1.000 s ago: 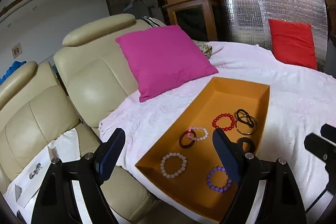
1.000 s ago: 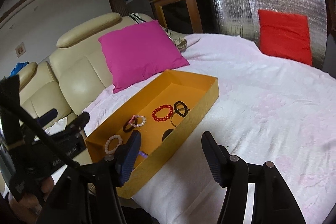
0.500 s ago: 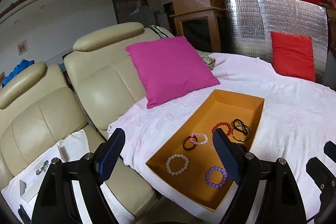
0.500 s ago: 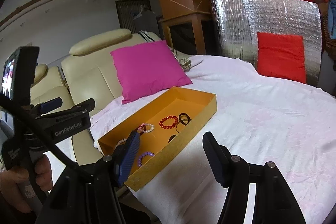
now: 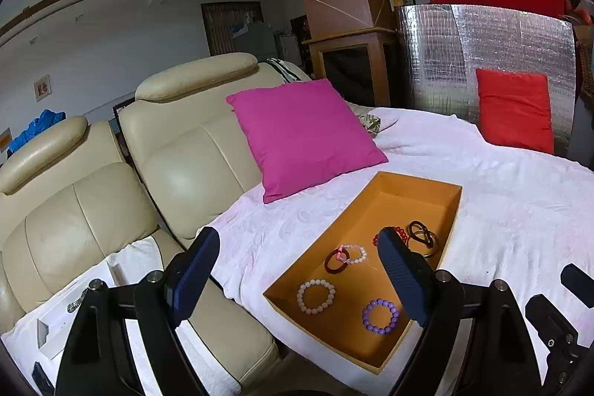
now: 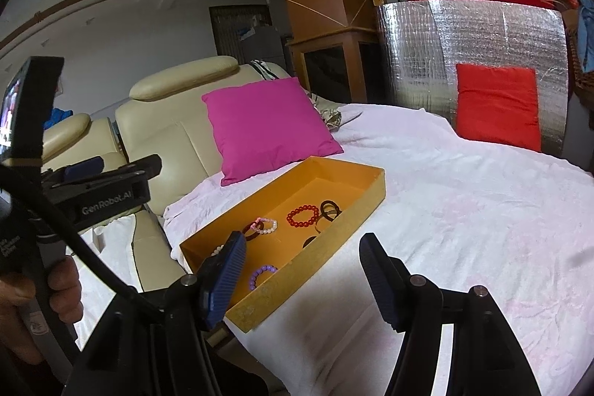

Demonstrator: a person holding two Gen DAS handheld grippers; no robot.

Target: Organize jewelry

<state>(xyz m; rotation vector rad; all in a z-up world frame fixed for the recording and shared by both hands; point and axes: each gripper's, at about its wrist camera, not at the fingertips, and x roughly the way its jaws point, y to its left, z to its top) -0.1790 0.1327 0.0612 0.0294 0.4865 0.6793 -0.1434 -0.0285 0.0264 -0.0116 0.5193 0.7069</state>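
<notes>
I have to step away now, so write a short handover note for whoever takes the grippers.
Left gripper: open, empty, short of the tray.
Right gripper: open, empty, over the tray's near corner.
Orange tray on the white blanket holds every piece seen: purple, pale pink and red bead bracelets, dark hair ties.
Done: jewelry sits loose in the tray.
Left: judge whether further sorting is needed.

Matt orange cardboard tray (image 5: 415, 186); glossy beaded bracelets (image 5: 316, 291); soft textured white blanket (image 5: 519, 203); smooth shiny cream leather chairs (image 5: 185, 154); crinkled silver foil panel (image 5: 482, 47).
</notes>
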